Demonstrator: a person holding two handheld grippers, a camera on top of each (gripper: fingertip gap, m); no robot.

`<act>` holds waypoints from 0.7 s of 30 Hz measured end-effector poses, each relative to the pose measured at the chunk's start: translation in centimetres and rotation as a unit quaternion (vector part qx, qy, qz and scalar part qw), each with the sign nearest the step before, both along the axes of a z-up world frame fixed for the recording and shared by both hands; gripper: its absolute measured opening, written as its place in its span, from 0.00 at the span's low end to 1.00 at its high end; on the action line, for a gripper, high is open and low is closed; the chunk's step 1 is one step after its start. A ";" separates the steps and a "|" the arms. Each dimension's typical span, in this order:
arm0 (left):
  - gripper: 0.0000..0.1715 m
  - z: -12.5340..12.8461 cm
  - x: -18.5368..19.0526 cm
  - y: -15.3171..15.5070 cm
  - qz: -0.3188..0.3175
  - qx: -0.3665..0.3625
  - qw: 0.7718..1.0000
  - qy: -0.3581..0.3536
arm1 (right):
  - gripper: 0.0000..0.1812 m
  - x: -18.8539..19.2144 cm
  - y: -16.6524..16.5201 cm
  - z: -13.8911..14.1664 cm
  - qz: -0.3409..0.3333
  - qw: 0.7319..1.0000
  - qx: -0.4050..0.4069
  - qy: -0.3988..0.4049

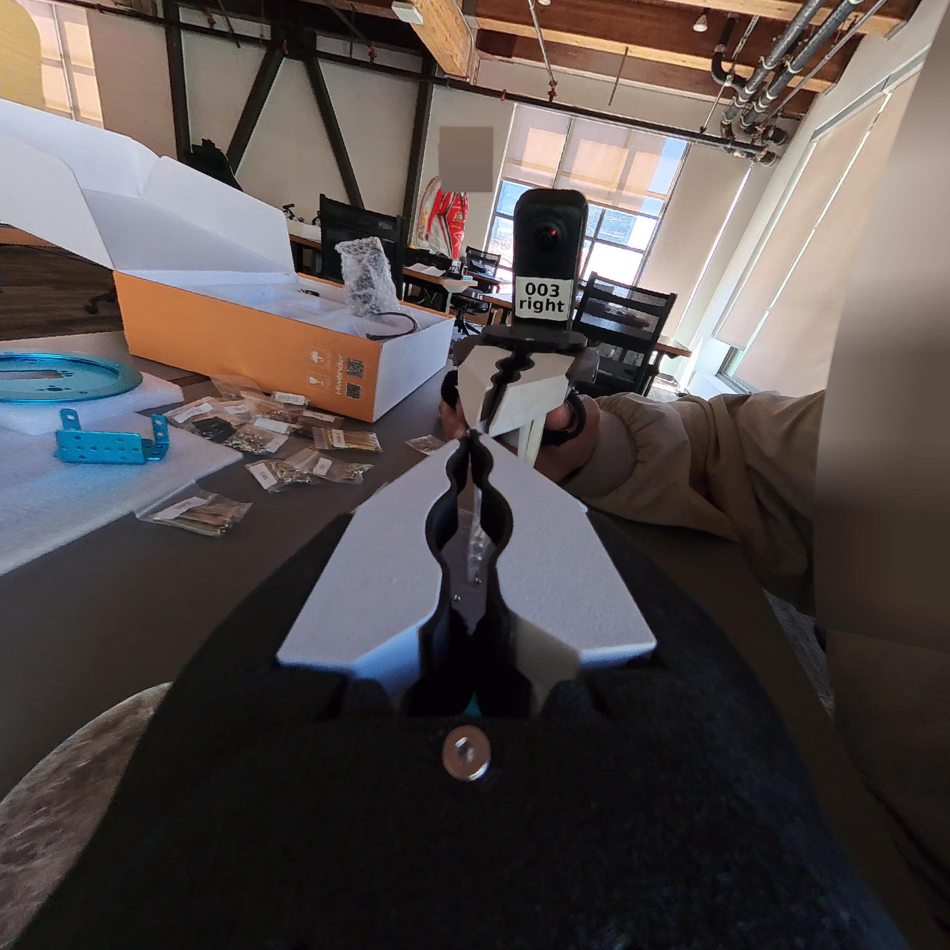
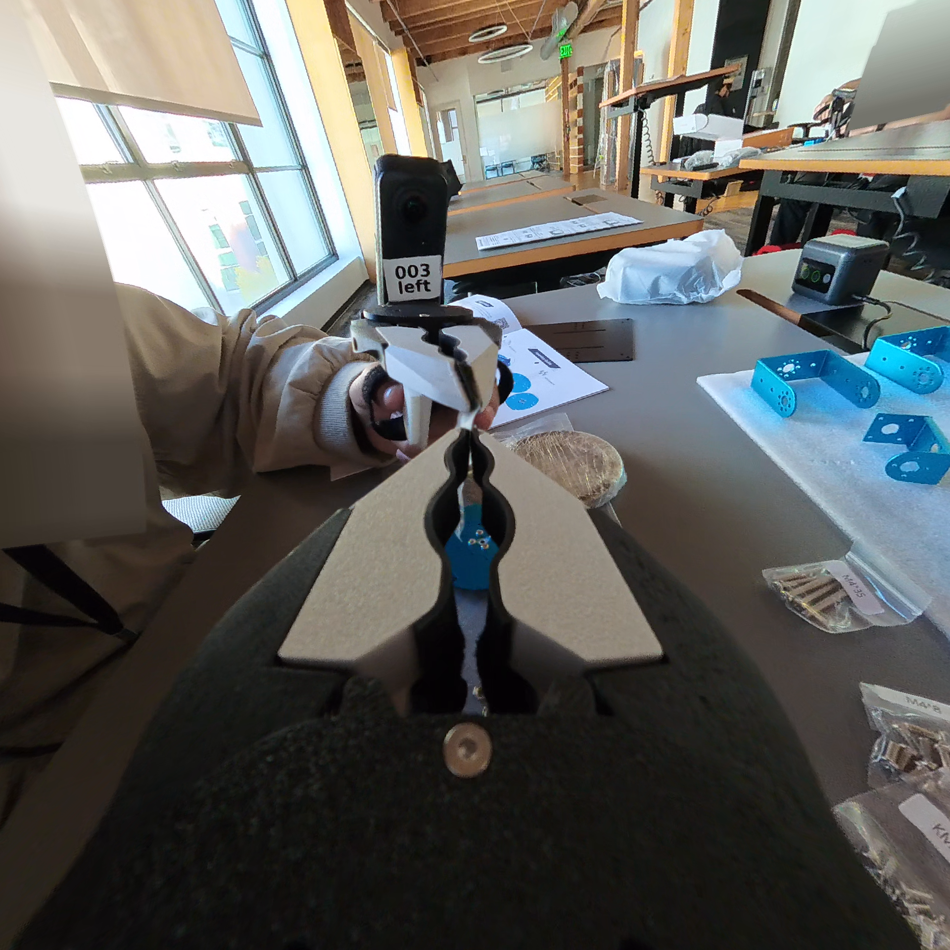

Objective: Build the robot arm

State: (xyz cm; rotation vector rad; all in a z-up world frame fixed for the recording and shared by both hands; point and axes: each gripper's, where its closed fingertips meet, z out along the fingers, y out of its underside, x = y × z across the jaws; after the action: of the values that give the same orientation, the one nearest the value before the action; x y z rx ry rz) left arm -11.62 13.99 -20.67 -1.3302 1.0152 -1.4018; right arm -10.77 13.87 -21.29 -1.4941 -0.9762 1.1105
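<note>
My left gripper [image 1: 470, 437] and my right gripper [image 1: 486, 421] face each other tip to tip above the dark table [image 1: 128, 591]. Both are shut on the top of a small clear plastic bag [image 1: 477, 540] with a few tiny metal screws in it, which hangs between them. In the right wrist view, the right gripper [image 2: 465, 434] meets the left gripper [image 2: 470, 411], and the bag [image 2: 465, 493] shows through the gap between the fingers. A blue round part [image 2: 470, 565] lies on the table below it.
An open orange-and-white box [image 1: 247, 334], a teal round plate [image 1: 61, 375], a blue bracket [image 1: 110, 442] and several screw bags [image 1: 288, 437] lie to the left. Blue brackets [image 2: 822, 380] on foam, a booklet [image 2: 545, 380], a wrapped disc [image 2: 570, 462] and screw bags [image 2: 822, 596] lie near the right gripper. My two grippers' fingertips are within a few centimetres of each other.
</note>
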 end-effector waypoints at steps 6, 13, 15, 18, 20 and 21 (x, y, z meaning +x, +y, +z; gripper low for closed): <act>0.00 -0.1 0.0 0.0 0.022 0.047 0.999 0.011 | 0.00 -0.1 0.0 0.0 -0.005 1.000 -0.008 -0.003; 0.00 0.3 0.1 -0.4 0.037 0.085 0.996 0.008 | 0.00 -0.1 0.0 0.0 -0.005 1.000 -0.017 -0.001; 0.07 0.0 0.2 -0.3 0.024 0.062 0.998 0.012 | 0.00 -0.1 0.0 0.1 -0.007 1.000 -0.012 0.000; 0.08 -0.4 0.5 -0.6 0.007 0.046 0.999 0.020 | 0.00 -0.3 -0.2 0.0 -0.004 1.000 -0.007 -0.006; 0.00 -0.3 0.5 -1.0 0.000 0.054 0.998 0.016 | 0.00 -0.5 -0.4 0.0 -0.002 1.000 -0.003 -0.010; 0.00 -0.3 0.5 -1.0 0.001 0.055 0.998 0.017 | 0.00 -0.5 -0.3 0.0 -0.004 1.000 0.000 -0.012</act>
State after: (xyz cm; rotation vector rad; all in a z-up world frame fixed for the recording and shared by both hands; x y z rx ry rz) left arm -11.15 12.97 -20.98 -1.2768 1.0974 -1.3082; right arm -11.23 13.53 -21.32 -1.5137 -0.9861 1.0884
